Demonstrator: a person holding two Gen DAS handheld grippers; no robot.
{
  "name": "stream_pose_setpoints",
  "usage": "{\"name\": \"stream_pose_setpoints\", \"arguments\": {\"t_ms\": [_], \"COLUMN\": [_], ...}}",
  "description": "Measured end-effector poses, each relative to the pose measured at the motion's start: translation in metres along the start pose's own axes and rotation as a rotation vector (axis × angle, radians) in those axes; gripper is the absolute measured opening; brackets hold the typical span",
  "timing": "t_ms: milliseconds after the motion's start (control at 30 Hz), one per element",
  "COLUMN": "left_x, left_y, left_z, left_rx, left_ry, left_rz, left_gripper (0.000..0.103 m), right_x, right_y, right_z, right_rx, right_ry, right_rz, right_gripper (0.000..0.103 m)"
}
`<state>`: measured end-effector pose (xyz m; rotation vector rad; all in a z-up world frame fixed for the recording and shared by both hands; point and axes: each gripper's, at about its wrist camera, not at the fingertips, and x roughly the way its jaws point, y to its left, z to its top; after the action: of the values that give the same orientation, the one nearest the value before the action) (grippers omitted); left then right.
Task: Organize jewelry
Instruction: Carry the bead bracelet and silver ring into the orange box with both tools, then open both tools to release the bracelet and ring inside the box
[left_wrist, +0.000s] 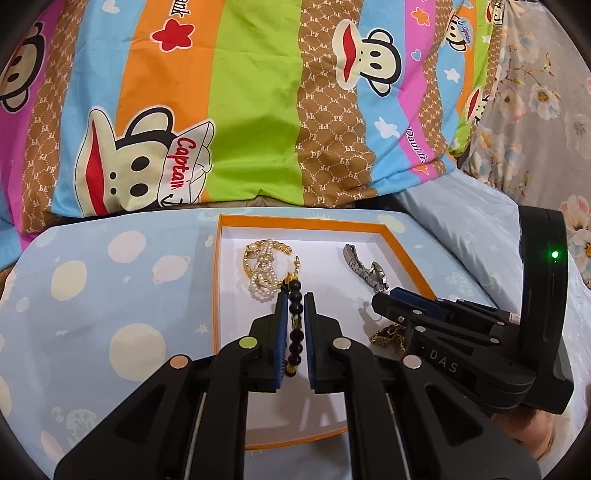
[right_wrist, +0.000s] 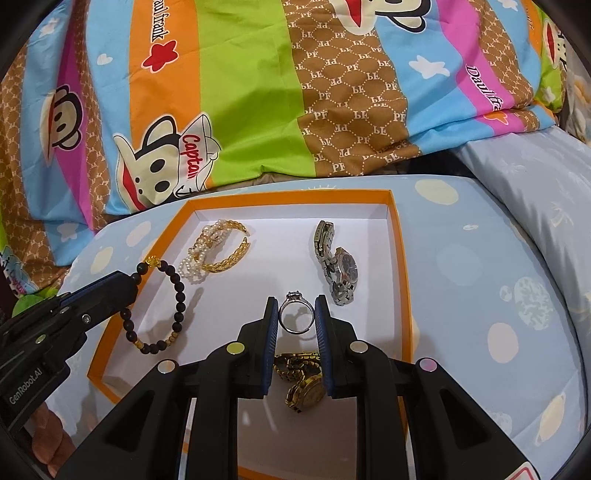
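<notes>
An orange-rimmed white box (left_wrist: 218, 280) (right_wrist: 400, 280) lies on a blue cushion. My left gripper (left_wrist: 294, 301) is shut on a black bead bracelet (left_wrist: 295, 325), which hangs over the box's left side in the right wrist view (right_wrist: 177, 295). My right gripper (right_wrist: 296, 308) is shut on a silver ring (right_wrist: 295, 317) above the box; it shows at the right of the left wrist view (left_wrist: 384, 295). In the box lie a pearl and gold bracelet pair (left_wrist: 264, 269) (right_wrist: 214, 247), a silver watch (left_wrist: 365, 269) (right_wrist: 338, 266) and a gold watch (right_wrist: 304, 384) (left_wrist: 388, 334).
The box sits on a light blue cushion with planet prints (left_wrist: 110, 295) (right_wrist: 498, 295). A bright striped cartoon-monkey blanket (left_wrist: 251, 110) (right_wrist: 258, 92) rises just behind it. A floral fabric (left_wrist: 535, 110) lies at the far right.
</notes>
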<state>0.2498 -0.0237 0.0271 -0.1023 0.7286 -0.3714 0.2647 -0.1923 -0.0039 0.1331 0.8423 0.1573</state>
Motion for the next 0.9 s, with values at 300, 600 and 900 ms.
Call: {"name": "stream_pose_setpoints", "arguments": {"t_ms": [300, 600, 900], "left_x": [-0.006, -0.005, -0.011], "left_y": [-0.001, -0.003, -0.003], "left_z": [-0.004, -0.006, -0.008], "left_rx": [0.009, 0.024, 0.021], "left_ry": [-0.044, -0.042, -0.042], "left_rz": [0.042, 0.049, 0.069], "left_gripper": [0.052, 0.052, 0.052], "right_x": [-0.006, -0.017, -0.036], "right_y": [0.002, -0.003, 0.002], "right_z": [-0.002, -0.001, -0.002], "right_rx": [-0.023, -0.006, -0.010], "right_ry": [-0.042, -0.081, -0.107], "right_rz": [-0.013, -0.011, -0.006], "right_gripper": [0.020, 0.023, 0.028]}}
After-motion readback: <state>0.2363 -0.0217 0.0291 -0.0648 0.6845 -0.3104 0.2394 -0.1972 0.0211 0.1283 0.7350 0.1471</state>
